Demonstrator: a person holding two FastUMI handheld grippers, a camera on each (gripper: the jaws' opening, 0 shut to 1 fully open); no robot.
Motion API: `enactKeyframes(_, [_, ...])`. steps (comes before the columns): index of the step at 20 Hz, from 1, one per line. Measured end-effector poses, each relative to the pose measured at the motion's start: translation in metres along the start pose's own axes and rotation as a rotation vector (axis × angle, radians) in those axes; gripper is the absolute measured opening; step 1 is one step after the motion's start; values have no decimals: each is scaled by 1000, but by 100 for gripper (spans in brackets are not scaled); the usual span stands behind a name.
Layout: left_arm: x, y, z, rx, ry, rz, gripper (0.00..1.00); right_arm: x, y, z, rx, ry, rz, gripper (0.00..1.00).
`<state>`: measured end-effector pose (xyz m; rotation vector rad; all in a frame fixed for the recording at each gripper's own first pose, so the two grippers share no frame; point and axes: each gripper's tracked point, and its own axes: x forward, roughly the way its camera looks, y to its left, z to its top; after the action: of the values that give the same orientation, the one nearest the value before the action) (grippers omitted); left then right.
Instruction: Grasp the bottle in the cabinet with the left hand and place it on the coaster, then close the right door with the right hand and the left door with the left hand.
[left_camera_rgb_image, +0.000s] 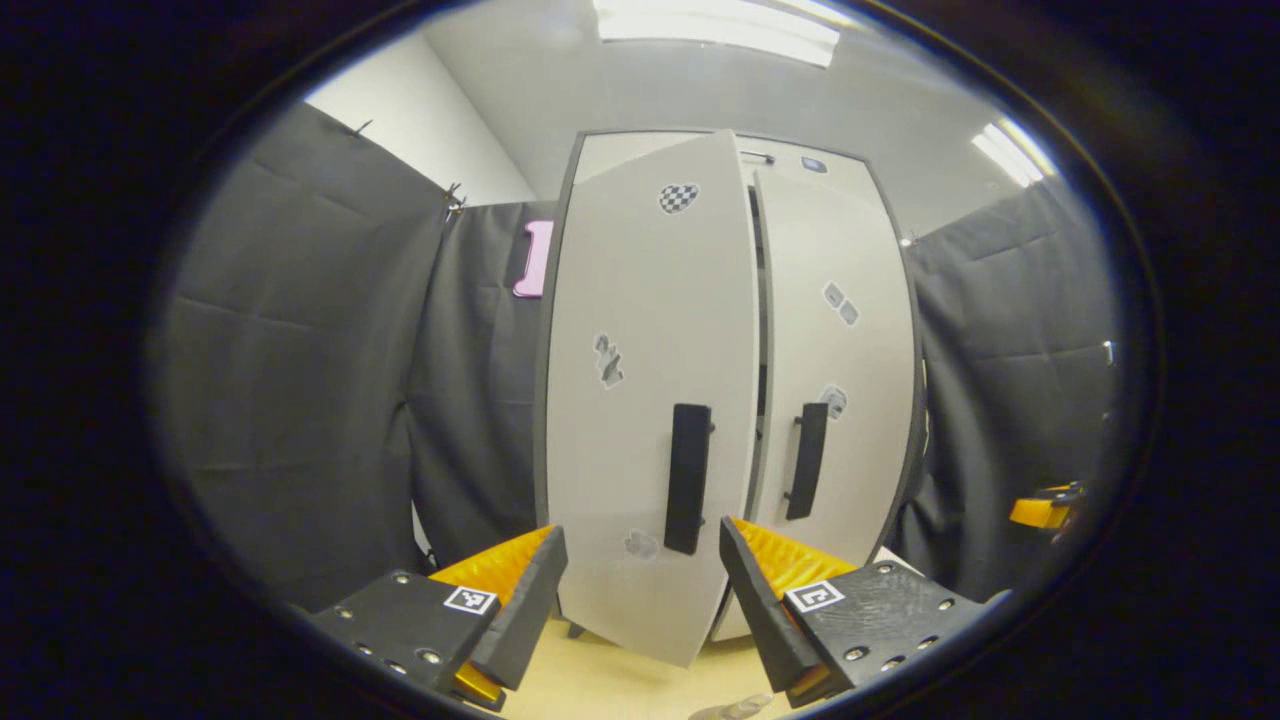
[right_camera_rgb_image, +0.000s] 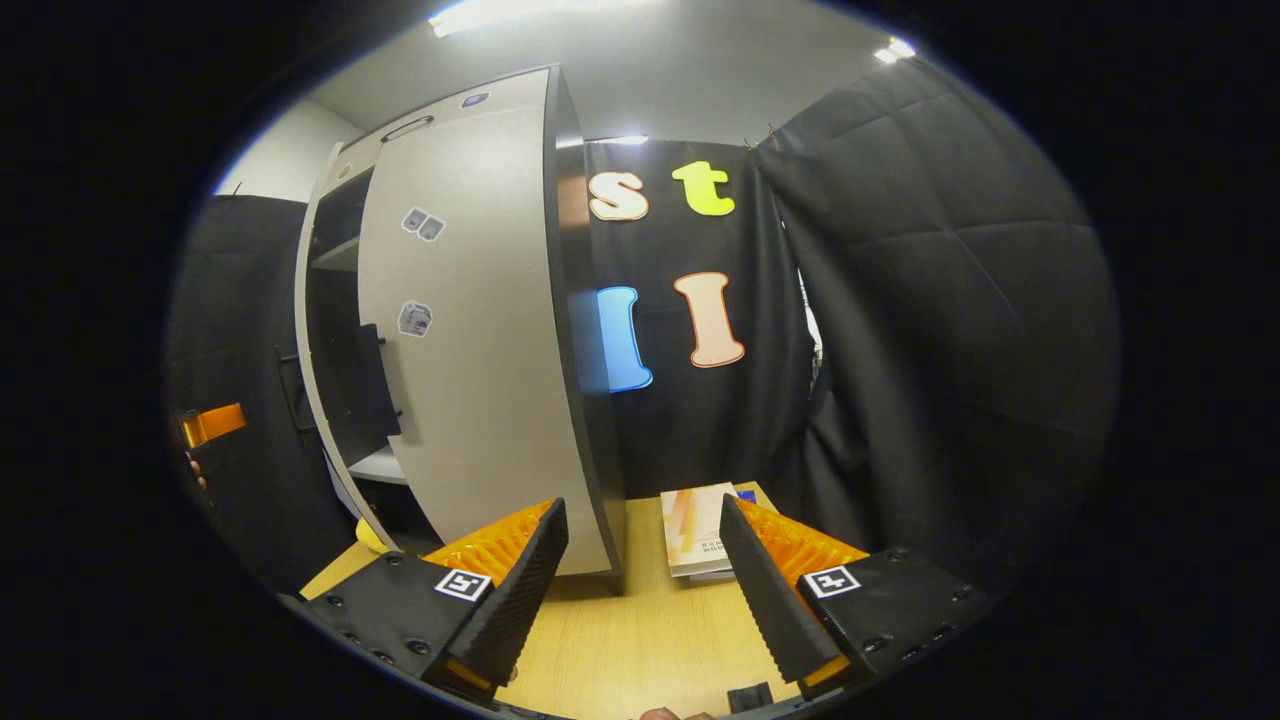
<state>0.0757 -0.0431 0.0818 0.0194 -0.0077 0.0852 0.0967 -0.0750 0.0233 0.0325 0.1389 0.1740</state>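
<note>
The cabinet (left_camera_rgb_image: 700, 300) stands on a wooden table (left_camera_rgb_image: 620, 680) and has two doors. In the left gripper view the left door (left_camera_rgb_image: 650, 400) is ajar, its free edge swung out toward the camera, while the right door (left_camera_rgb_image: 840, 380) lies close to the cabinet front with only a narrow dark gap between the two. Each door has one dark vertical handle: the left handle (left_camera_rgb_image: 688, 478) and the right handle (left_camera_rgb_image: 807, 460), so two handles in all. Several small stickers are on the doors, and their pictures are too small to make out. At the bottom edge of this view a clear rounded thing (left_camera_rgb_image: 735, 708) is cut off; it may be the bottle, but I cannot tell. I cannot make out the coaster.

The left gripper (left_camera_rgb_image: 643, 575) is wide open and holds nothing; the left handle appears between its two fingers, a little farther off. At the right edge, a part of the other gripper (left_camera_rgb_image: 1040, 510) shows, too cut off to tell its state from here.

The right gripper view sees the cabinet from its right side. There the right door (right_camera_rgb_image: 480, 350) is seen obliquely, and beside it the dark interior with a shelf (right_camera_rgb_image: 385, 465) is visible. The right gripper (right_camera_rgb_image: 643, 575) is also wide open and empty, above the table (right_camera_rgb_image: 620, 640). Between its fingers, farther off, a booklet (right_camera_rgb_image: 700, 530) lies on the table by the cabinet's corner. A small yellow thing (right_camera_rgb_image: 368, 535) at the cabinet's base is mostly hidden.
</note>
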Motion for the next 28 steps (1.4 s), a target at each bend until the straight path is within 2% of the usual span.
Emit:
enactKeyframes(3, [-28, 3, -3, 14, 17, 14, 89, 6, 8, 2, 3, 2, 31, 98])
enactKeyframes(6, [-50, 20, 4, 2, -16, 75, 89, 11, 19, 8, 14, -19, 51, 98])
enactKeyframes(10, [-63, 34, 11, -39, -65, 76, 89, 20, 29, 16, 30, -41, 60, 98])
enactKeyframes(14, [-51, 53, 1, -61, -50, 52, 90, 13, 27, 22, -4, -55, 6, 98])
enactKeyframes(16, [-47, 65, -4, -62, -48, 65, 90, 11, 22, 21, -7, -64, -29, 98])
enactKeyframes(20, [-33, 85, -12, -126, -27, 56, 88, 9, 25, 21, 15, -59, -59, 98])
enactKeyframes(27, [-24, 103, -13, -46, -34, 27, 90, -8, 39, 23, -30, -110, -76, 98])
enactKeyframes(28, [-22, 98, -14, -56, -27, 4, 90, -9, 41, 21, -49, -110, -75, 92])
